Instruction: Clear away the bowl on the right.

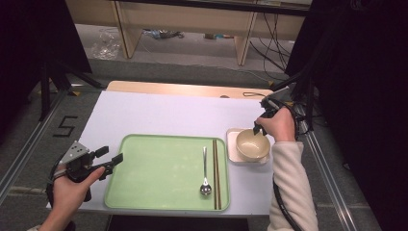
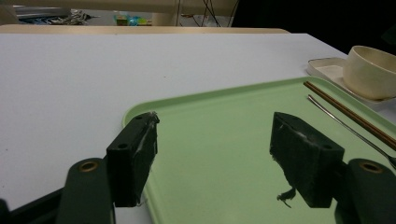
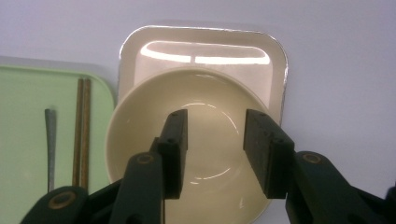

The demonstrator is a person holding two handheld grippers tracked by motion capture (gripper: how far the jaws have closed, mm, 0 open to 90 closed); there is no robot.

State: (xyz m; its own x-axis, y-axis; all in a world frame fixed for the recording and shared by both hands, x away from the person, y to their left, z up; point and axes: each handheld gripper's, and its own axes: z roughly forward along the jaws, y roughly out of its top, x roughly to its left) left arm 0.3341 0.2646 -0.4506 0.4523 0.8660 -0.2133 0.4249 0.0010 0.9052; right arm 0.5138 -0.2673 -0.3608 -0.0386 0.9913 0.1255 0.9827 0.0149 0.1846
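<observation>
A cream bowl (image 1: pixel 252 144) (image 3: pixel 140 154) sits on a small square white plate (image 1: pixel 232 147) (image 3: pixel 205 42) just right of a green tray (image 1: pixel 159 173) (image 3: pixel 28 116). My right gripper (image 1: pixel 258 126) (image 3: pixel 217 115) hovers over the bowl's inside, open, with nothing between the jaws. On the tray's right side lie a metal spoon (image 1: pixel 205 173) (image 3: pixel 50 144) and a pair of brown chopsticks (image 1: pixel 216 173) (image 3: pixel 81 135). My left gripper (image 1: pixel 111 155) (image 2: pixel 214 120) is open at the tray's left rim (image 2: pixel 140 109), holding nothing. The left gripper view also has the bowl (image 2: pixel 373 70) far right.
The white table top (image 1: pixel 168 113) has free room behind the tray. A wooden strip (image 1: pixel 183 89) runs along its far edge. Black stands and cables (image 1: pixel 298 86) crowd the right side, close to my right hand.
</observation>
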